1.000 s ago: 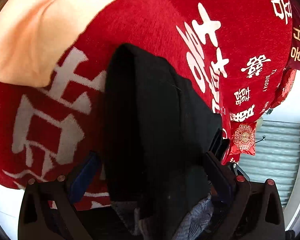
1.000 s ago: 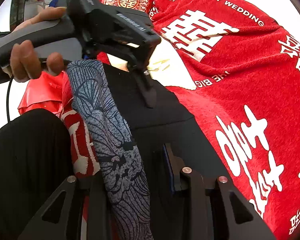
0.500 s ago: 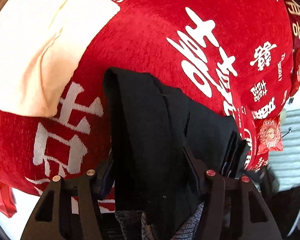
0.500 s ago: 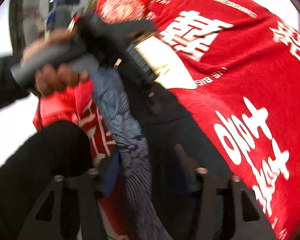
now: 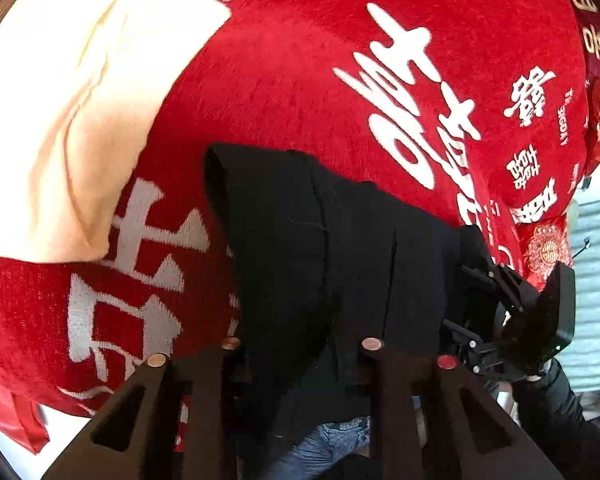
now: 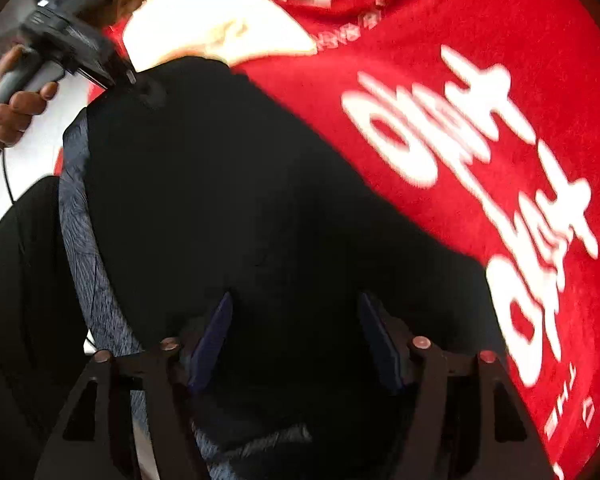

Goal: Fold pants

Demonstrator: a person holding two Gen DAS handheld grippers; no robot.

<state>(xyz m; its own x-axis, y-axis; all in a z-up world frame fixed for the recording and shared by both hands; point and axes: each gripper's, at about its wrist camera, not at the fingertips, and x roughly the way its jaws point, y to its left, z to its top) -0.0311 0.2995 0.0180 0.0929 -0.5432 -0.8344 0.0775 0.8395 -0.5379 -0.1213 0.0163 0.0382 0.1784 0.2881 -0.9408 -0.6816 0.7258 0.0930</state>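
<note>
Between the left gripper's (image 5: 300, 360) jaws in the left wrist view sits a thick bunch of the black pants (image 5: 320, 248), and the jaws are closing on it, presumably to secure one end for lifting into a fold. The pants lie on the red blanket (image 5: 300, 80), their long axis running from the gripper up toward a rounded folded end near the cream cloth (image 5: 68, 112). At right, the right gripper (image 5: 512, 320) reaches the garment's far edge.

Over in the right wrist view, blurred, the right gripper (image 6: 296, 340) has its jaws opening, fairly wide, with black fabric between the blue pads (image 6: 214, 336); pressing seems unlikely. Pants (image 6: 240, 200) stretch away toward the left gripper (image 6: 80, 48), a grey patterned lining (image 6: 84, 220) edging their left side.
</note>
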